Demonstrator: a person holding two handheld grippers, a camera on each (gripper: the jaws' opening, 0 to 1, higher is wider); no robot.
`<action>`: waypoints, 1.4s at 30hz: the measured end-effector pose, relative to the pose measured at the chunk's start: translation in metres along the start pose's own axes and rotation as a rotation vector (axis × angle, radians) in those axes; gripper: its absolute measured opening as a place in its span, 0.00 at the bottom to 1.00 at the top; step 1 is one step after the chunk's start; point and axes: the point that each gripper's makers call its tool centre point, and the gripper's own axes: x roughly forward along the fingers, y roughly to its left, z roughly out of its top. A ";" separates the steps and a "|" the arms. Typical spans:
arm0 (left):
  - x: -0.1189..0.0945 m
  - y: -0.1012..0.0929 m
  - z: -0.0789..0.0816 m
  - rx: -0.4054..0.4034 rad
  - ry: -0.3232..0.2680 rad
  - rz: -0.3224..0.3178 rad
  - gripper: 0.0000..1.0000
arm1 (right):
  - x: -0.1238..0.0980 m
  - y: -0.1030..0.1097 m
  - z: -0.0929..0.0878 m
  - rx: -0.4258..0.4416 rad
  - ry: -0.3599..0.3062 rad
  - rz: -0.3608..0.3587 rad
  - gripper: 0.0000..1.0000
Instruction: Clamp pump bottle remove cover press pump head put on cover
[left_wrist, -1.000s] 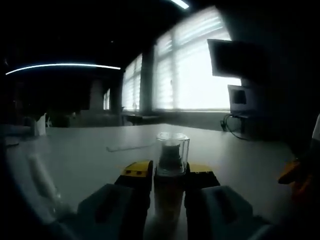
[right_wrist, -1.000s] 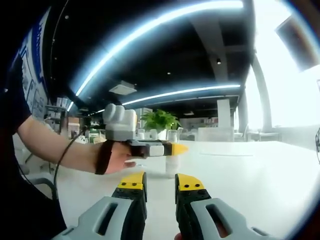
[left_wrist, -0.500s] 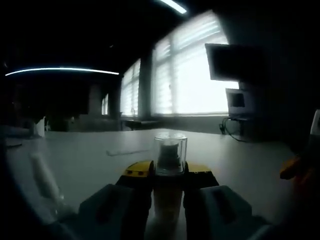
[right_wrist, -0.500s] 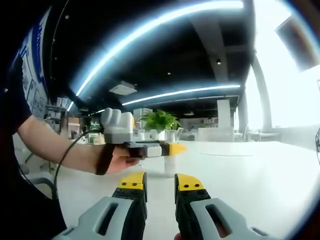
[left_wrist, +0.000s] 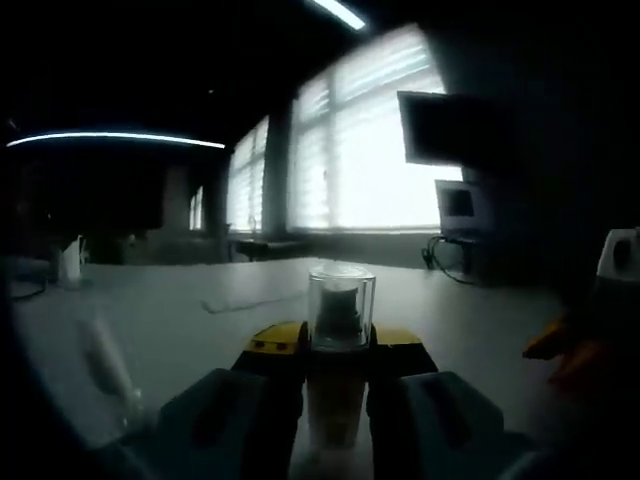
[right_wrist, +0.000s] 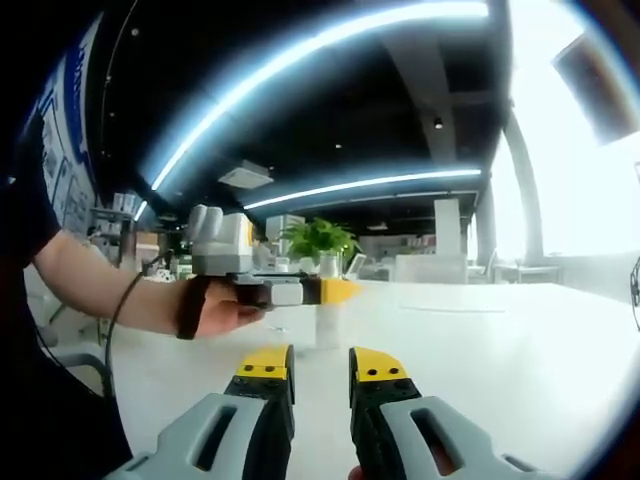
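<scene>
A broad white table (right_wrist: 480, 340) with a smooth matte top runs toward bright blinds (left_wrist: 370, 150) at 12 o'clock in the left gripper view. The left gripper (left_wrist: 335, 345) is closed on the bottle (left_wrist: 335, 400), a pale cylinder standing upright between grey jaws with yellow tips; its clear domed cover (left_wrist: 341, 308) is on, over a dark pump head. The bottle's lower body is dim and partly hidden. In the right gripper view the bottle (right_wrist: 328, 322) sits at 12 o'clock beyond the right gripper (right_wrist: 320, 365), jaws slightly apart and empty, and a hand (right_wrist: 215, 315) at 9 o'clock holds the left gripper (right_wrist: 320, 292).
</scene>
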 end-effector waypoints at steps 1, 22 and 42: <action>0.000 0.000 0.001 -0.015 -0.002 -0.011 0.14 | 0.000 0.001 0.000 -0.001 0.001 0.001 0.16; -0.054 0.003 0.028 0.013 0.003 -0.071 0.14 | 0.001 -0.004 -0.003 -0.015 0.009 -0.005 0.16; -0.092 -0.016 0.032 0.040 0.007 -0.141 0.14 | 0.002 -0.004 -0.008 -0.029 0.035 -0.006 0.16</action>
